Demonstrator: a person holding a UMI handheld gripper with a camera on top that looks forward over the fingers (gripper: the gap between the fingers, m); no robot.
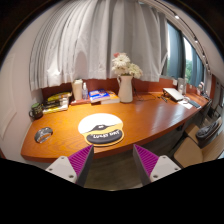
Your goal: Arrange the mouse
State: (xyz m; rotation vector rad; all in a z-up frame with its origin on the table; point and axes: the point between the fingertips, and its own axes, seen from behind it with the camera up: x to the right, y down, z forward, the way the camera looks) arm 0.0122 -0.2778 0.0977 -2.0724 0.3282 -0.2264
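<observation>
A round white mouse mat (101,130) with a black band and lettering lies near the front edge of a curved wooden desk (150,118). A dark shape (103,124) lies on the mat; I cannot tell whether it is the mouse or part of the print. My gripper (112,163) is open and empty, held in front of the desk edge and below the mat. Its purple pads (78,160) stand wide apart with only floor between them.
A vase of flowers (125,84) stands behind the mat. Books (56,100) and a white cup (78,89) are at the back left, with a metal dish (43,134) at the front left. More books (100,96) lie mid-desk. A keyboard-like device (174,94) is far right.
</observation>
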